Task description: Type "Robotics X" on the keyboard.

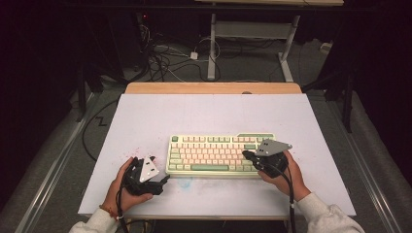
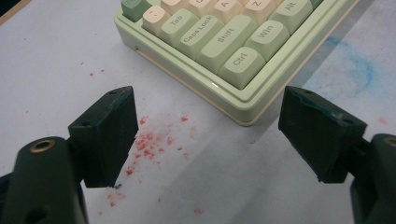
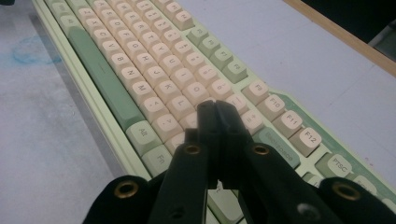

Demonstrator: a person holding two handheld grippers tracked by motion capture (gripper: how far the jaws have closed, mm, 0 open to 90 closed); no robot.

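Note:
A pale green keyboard (image 1: pixel 218 155) with cream and green keys lies on the white table (image 1: pixel 204 116), near its front middle. My left gripper (image 1: pixel 163 182) rests on the table just off the keyboard's front left corner. In the left gripper view its jaws (image 2: pixel 208 135) stand wide open, with nothing between them and the Ctrl corner of the keyboard (image 2: pixel 224 42) just ahead. My right gripper (image 1: pixel 246 155) hovers over the keyboard's right part. Seen from the right gripper view, the right gripper (image 3: pixel 215 108) is shut on nothing, its tips above the keys of the keyboard (image 3: pixel 154 70) near L and the punctuation keys.
Red specks (image 2: pixel 154 140) stain the table by the left gripper, and a blue smudge (image 2: pixel 359 70) lies in front of the keyboard. A wooden strip (image 1: pixel 214 88) edges the table's far side. Cables (image 1: pixel 165 60) and a desk frame (image 1: pixel 252 43) sit on the floor beyond.

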